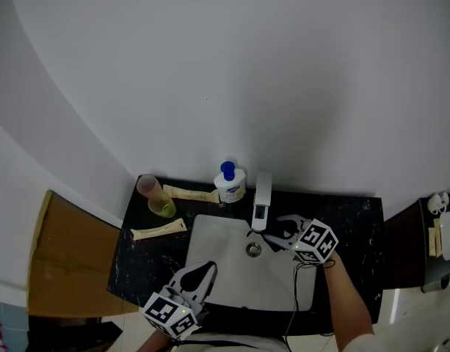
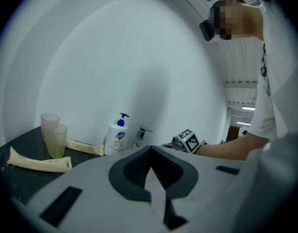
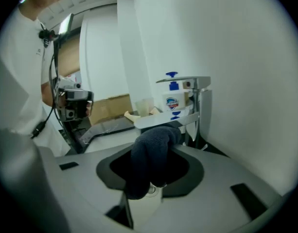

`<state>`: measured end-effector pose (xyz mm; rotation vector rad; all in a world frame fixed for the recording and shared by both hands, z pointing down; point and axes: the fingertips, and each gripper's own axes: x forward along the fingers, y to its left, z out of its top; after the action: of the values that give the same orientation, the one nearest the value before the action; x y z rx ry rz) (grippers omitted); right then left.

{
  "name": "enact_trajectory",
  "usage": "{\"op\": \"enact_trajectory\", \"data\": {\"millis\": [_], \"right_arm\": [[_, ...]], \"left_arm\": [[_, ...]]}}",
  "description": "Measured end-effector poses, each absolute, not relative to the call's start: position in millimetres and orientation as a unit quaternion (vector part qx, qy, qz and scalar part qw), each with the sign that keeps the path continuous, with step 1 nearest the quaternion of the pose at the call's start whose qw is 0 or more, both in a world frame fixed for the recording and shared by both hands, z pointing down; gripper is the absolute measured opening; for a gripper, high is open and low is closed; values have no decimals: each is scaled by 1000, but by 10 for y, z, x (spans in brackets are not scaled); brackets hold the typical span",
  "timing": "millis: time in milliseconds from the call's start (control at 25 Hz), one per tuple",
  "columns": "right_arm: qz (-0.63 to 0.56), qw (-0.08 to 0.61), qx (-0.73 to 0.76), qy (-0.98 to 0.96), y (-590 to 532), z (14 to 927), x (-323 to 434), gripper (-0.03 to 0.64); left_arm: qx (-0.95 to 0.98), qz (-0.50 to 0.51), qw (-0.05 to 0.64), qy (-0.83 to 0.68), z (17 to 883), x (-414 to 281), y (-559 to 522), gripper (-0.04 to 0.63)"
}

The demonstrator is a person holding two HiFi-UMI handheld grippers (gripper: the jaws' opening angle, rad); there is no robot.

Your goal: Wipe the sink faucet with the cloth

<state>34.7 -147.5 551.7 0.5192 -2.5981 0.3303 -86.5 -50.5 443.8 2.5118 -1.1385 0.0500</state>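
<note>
Nearest me, my left hand-held gripper hangs over the near edge of the white sink, well short of the chrome faucet, jaws together on nothing. My right hand-held gripper is clamped on the dark blue folded cloth, which sits just under the faucet's spout; I cannot confirm contact. Done well, I judge, this means a firm grip and slow strokes along the spout toward the faucet's base, steering clear of the white blue-pump soap bottle just beside the faucet.

Grey left claw, checkered marker cube
</note>
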Motion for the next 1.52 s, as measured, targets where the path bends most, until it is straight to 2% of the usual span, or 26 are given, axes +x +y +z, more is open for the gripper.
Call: {"op": "enact_trajectory", "data": {"millis": [160,480,600,920,1280,1400,1520], "right_arm": [[128,246,170,-946,-1395,5585,356,134],[88,266,343,-896,-2372,5639,709,135],[95,257,325,-905,-2252,5638,648,135],[122,253,146,-949,-1273,5614,230,135],[94,243,342,-903,-2312,5569,678,135],[94,243,347,-901,-2295,5582,669,135],[110,228,274,-928,-1939,5564,437,135]], "left_arm": [[894,17,192,-404,4457,-871,-501,2],[892,14,191,-409,4474,-893,-487,2],[891,15,193,-411,4495,-912,-477,2],[891,13,196,-409,4497,-859,-502,2],[892,11,196,-408,4508,-863,-502,2],[889,18,197,-413,4497,-905,-500,2],[890,17,197,-411,4517,-915,-486,2]]}}
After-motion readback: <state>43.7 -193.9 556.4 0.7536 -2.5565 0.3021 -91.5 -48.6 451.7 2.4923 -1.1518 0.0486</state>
